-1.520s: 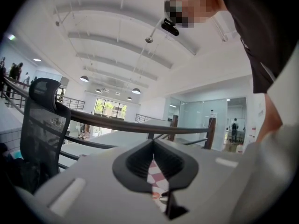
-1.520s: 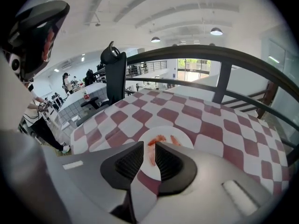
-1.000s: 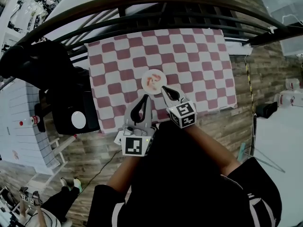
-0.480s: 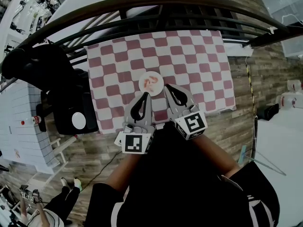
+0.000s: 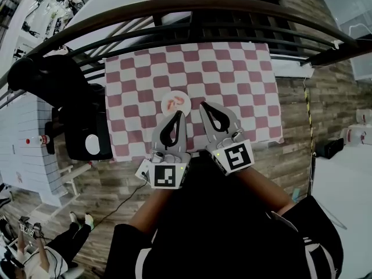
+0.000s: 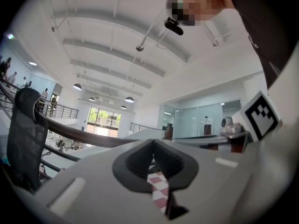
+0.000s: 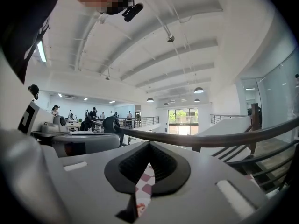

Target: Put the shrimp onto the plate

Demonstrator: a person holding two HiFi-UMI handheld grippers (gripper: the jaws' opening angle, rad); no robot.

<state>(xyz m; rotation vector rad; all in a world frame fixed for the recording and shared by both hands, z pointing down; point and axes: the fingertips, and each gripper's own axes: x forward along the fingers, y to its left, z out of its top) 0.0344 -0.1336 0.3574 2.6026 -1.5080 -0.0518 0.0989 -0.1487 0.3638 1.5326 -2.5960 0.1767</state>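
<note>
A small white plate (image 5: 185, 95) sits on the red-and-white checked cloth (image 5: 232, 68), with pinkish-orange shrimp (image 5: 176, 103) lying on it. My left gripper (image 5: 178, 114) is shut and empty, its tip just at the plate's near edge. Also shut with nothing held, my right gripper (image 5: 203, 104) points up a little to the right of the plate. In the left gripper view, the left gripper (image 6: 153, 142) shows only a strip of cloth through its slit. The right gripper (image 7: 149, 144) shows the same in its own view.
A dark curved railing (image 5: 174, 7) arches over the table's far side. A black chair with a bag (image 5: 81, 127) stands close to the table's left edge. Wooden floor (image 5: 290, 150) lies past the cloth's right and near edges. A person (image 5: 40, 254) is at lower left.
The right gripper has drawn back from the plate's edge and now sits beside the left one. The plate appears further left and a little lower in view.
</note>
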